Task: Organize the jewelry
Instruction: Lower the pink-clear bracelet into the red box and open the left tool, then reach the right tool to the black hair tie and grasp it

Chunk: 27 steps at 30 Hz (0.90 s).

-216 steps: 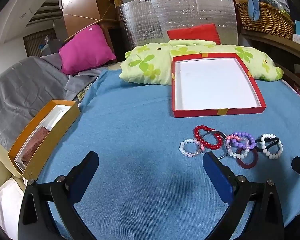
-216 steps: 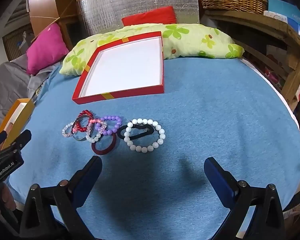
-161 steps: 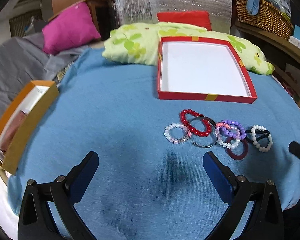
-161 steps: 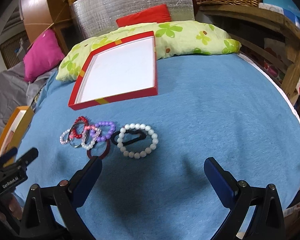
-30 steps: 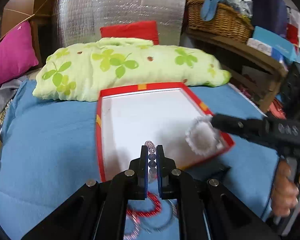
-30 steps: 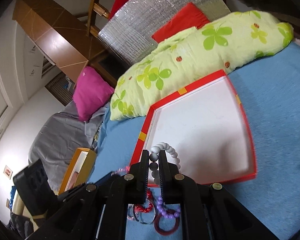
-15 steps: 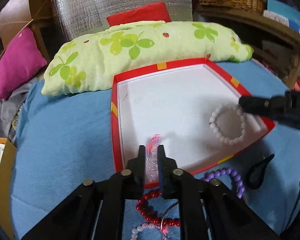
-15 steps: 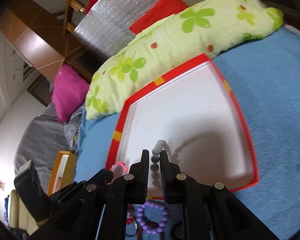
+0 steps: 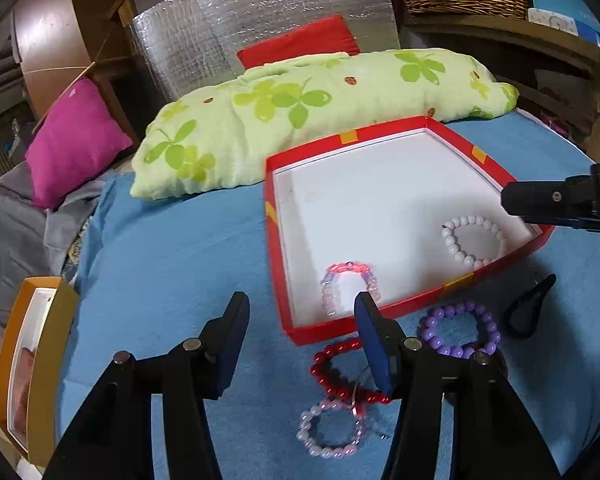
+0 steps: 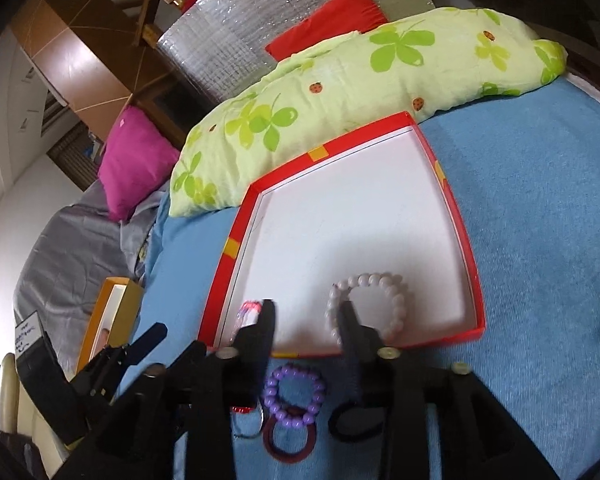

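- Light, loose rings of beads on cord, by the look: likely to sag and swing when lifted, slippery on smooth pads, and easily snagged on a neighbour where they overlap.
- Best taken, judging by the shapes, across one side of the ring with a single strand of beads between the pads, at a spot clear of other pieces.
- Already in the red tray (image 9: 416,124): white bead bracelet (image 9: 473,241) at centre right of the left wrist view, pink bracelet (image 9: 350,286) near the tray's front wall.
- Waiting on the blue cloth (image 9: 172,264) at lower centre: purple bracelet (image 9: 460,332), red bracelet (image 9: 342,372), pale pink bracelet (image 9: 332,428), black hair tie (image 9: 530,306).
- Left gripper (image 9: 300,316): angled down over the tray's front corner, jaws opening, nothing pressed between them.
- Right gripper (image 10: 306,320): angled down at the tray's near edge, jaws opening, white bracelet free beside one finger.
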{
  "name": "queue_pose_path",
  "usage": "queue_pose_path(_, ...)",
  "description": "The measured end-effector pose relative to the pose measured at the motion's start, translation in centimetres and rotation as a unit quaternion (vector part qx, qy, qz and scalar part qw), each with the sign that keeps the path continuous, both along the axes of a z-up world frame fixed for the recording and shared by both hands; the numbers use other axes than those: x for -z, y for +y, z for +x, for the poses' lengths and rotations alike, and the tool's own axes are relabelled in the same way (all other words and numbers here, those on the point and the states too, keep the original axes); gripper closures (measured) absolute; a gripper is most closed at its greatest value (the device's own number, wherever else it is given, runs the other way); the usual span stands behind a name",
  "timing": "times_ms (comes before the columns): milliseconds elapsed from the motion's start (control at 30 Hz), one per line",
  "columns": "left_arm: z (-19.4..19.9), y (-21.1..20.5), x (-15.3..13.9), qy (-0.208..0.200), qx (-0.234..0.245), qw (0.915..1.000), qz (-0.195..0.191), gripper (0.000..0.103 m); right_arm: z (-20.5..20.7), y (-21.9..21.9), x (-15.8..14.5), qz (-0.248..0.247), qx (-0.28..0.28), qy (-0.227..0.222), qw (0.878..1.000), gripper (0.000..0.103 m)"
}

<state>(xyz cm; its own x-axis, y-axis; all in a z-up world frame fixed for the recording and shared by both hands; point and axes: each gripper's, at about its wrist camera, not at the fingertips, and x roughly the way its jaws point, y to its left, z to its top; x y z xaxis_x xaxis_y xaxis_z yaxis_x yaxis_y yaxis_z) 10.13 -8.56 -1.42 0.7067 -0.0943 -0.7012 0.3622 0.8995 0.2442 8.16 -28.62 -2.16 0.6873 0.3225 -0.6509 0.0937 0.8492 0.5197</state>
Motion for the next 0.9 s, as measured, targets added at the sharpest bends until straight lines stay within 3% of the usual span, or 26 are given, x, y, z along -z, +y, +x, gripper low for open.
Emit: queue_pose_path(900,-1.8,4.2,-0.9,-0.016,-0.036,0.9992,0.007,0.044,-1.0,3.9,0.1,-0.052,-0.060,0.006,0.997,0.062)
